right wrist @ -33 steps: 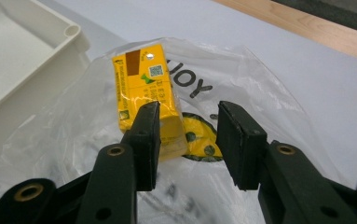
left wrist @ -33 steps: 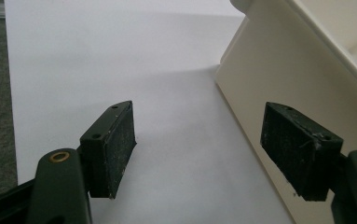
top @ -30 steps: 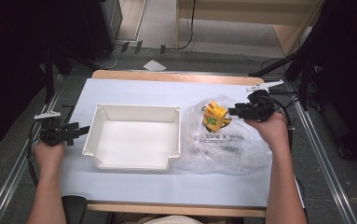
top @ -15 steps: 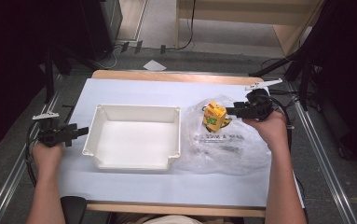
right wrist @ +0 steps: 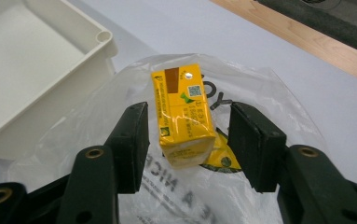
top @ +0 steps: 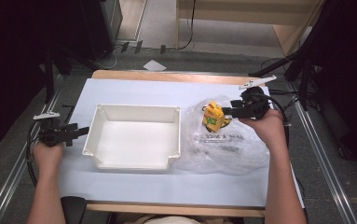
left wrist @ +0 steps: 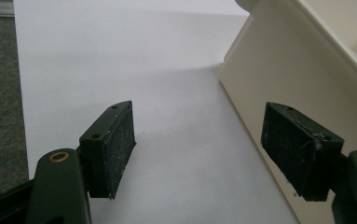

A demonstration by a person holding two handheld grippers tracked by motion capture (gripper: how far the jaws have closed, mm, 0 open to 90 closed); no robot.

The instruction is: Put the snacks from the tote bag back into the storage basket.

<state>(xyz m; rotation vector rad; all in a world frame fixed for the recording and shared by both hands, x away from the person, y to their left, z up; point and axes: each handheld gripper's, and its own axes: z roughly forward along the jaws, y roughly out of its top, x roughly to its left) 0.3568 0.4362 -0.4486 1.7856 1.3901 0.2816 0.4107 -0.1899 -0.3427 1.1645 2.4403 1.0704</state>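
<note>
Two grippers were in hand at the white-covered table (top: 134,186). On the person's right, the right gripper (top: 227,113) reached over a clear plastic bag (top: 232,149) printed with dark lettering, and a small yellow carton (top: 213,116) stood on that bag between its jaws. Seen from the right gripper view, the yellow carton (right wrist: 183,114) had a gap on either side, with neither pad (right wrist: 132,144) pressing on it; the jaws had just been opening, with the carton between them but not gripped. A second yellow piece lay under the carton, too hidden to make out. The white tray (top: 134,140) sat just left of the bag, its near corner (right wrist: 104,37) close to the carton. On the far side of the tray, the left gripper (top: 80,131) was held level just beside the tray's outer wall (left wrist: 278,70), its jaws wide apart with nothing between them
</note>
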